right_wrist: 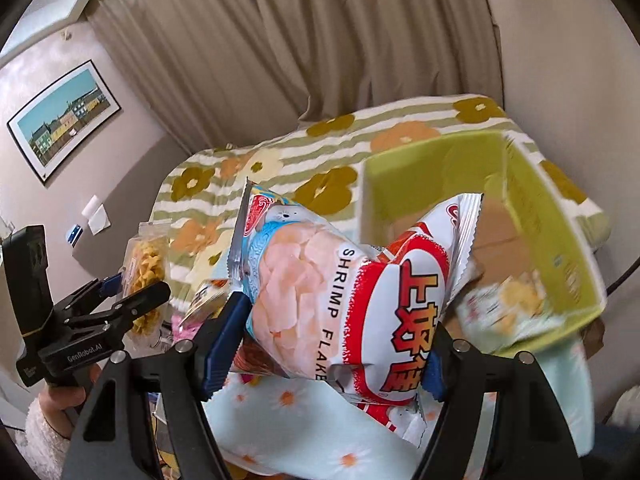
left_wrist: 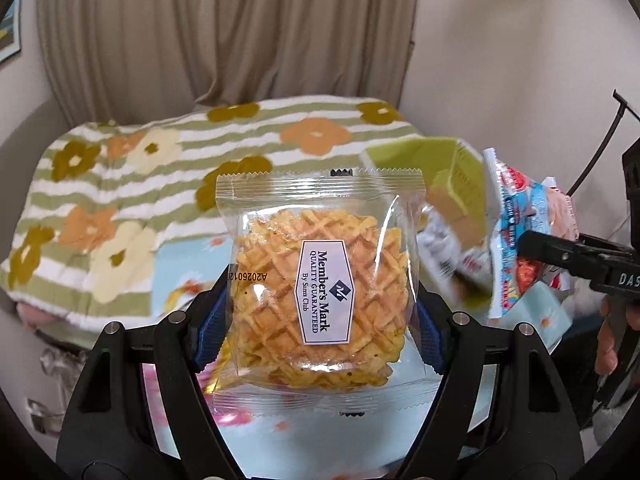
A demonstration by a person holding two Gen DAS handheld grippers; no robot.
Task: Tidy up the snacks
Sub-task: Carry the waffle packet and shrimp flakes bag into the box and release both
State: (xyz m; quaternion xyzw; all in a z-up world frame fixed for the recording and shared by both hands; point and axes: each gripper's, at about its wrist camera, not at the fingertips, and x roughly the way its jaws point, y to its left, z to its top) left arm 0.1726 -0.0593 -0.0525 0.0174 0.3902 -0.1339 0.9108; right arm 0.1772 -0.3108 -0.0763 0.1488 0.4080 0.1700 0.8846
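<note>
We hold two snacks up above the bed. Our left gripper (left_wrist: 320, 312) clamps a clear waffle packet (left_wrist: 320, 280) by its two side edges, label facing the camera, in front of the flowered blanket (left_wrist: 120, 184). Our right gripper (right_wrist: 324, 348) squeezes a shrimp flake bag (right_wrist: 344, 300) between its blue pads (right_wrist: 224, 340), the bag lying crosswise and bulging. Just behind that bag stands a green box (right_wrist: 532, 200), with a blurred packet (right_wrist: 508, 300) at its near corner. Beige curtains (right_wrist: 300, 40) hang behind, and a framed picture (right_wrist: 64, 116) is on the wall to the left.
</note>
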